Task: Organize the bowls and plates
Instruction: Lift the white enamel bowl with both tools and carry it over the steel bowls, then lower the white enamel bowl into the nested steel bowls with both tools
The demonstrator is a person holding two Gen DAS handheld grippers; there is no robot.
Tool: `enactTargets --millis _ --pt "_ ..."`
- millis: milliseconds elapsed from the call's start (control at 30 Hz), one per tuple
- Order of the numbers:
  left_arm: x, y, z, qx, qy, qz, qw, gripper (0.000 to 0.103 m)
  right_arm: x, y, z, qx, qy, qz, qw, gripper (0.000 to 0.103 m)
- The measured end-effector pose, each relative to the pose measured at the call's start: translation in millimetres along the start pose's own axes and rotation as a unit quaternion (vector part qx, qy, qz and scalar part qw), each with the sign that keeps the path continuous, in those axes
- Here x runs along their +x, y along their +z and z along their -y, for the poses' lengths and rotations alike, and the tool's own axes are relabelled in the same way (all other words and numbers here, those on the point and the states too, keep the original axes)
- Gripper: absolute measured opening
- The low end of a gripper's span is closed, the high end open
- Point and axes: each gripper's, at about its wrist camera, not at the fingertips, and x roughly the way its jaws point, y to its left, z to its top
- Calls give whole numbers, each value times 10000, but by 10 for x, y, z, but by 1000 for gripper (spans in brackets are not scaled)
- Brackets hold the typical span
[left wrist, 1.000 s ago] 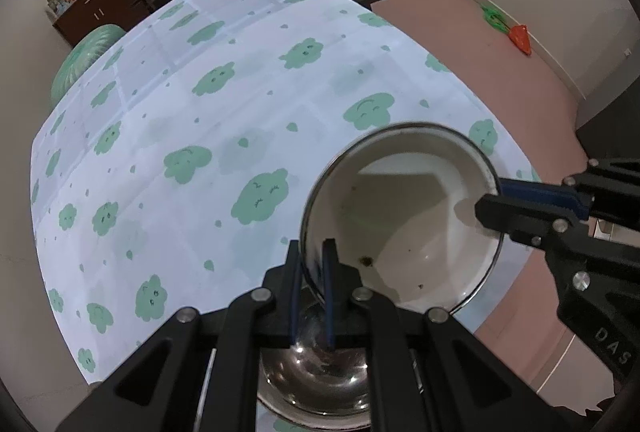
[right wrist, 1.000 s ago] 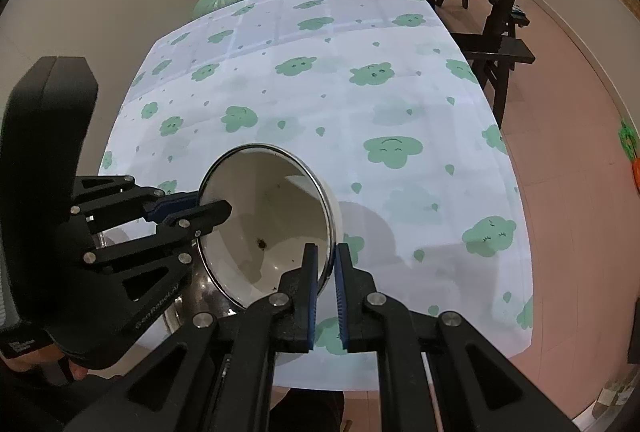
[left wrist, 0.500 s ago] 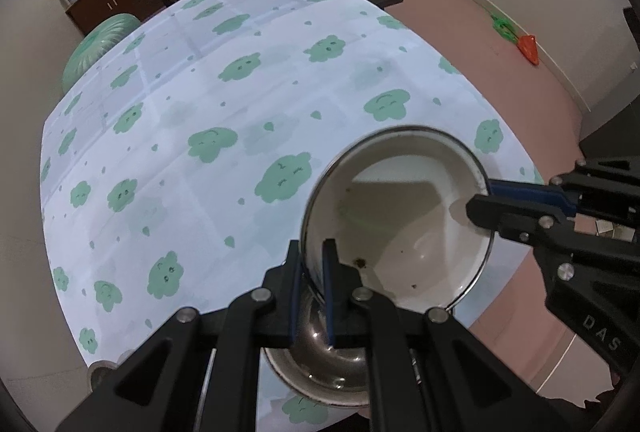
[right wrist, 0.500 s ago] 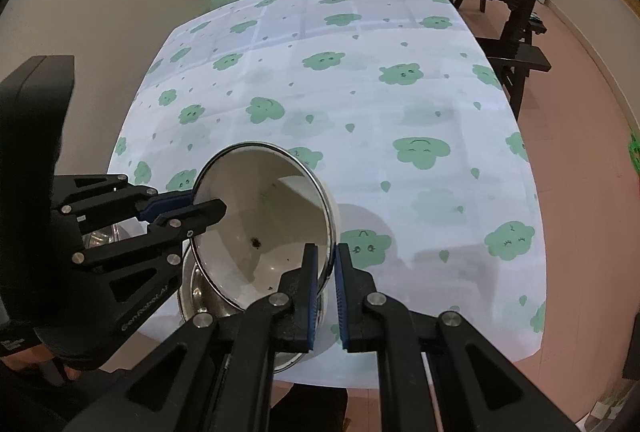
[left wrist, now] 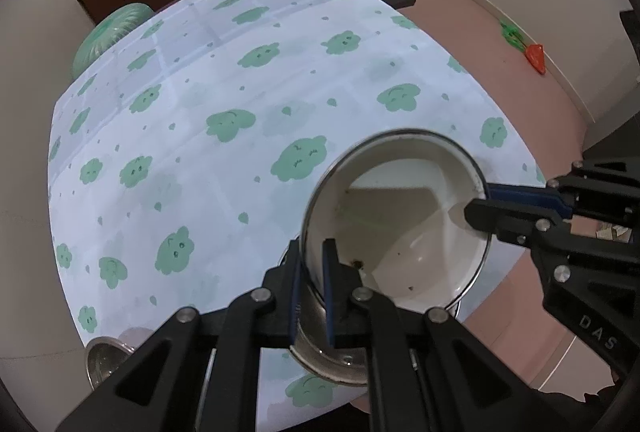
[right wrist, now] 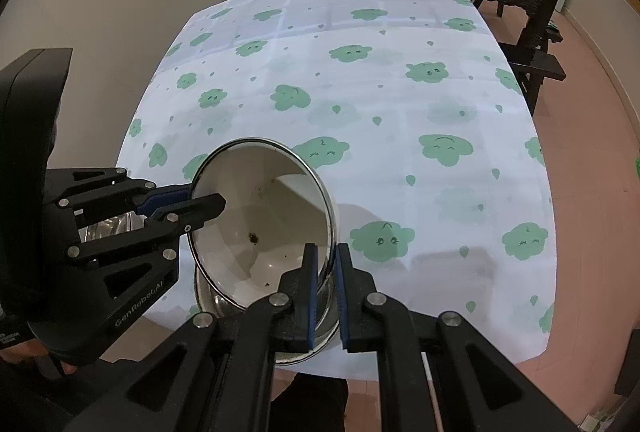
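The rim of a round white enamel bowl with a dark metal edge is pinched between the nearly closed fingers of the left gripper, and its opposite rim between those of the right gripper. The bowl is held tilted, above a shiny steel bowl at the near edge of the table, which is covered by a pale cloth printed with green clouds.
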Motion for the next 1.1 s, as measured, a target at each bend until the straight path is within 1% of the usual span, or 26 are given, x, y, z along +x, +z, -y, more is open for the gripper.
enactTargets --millis 667,1100 --pt "18 -259 -59 -100 40 -131 9999 6 102 -194 -185 -107 90 -237 9996 10" --pt "155 -406 -57 -99 20 -353 9993 6 244 -304 -245 -153 126 -483 9986 10"
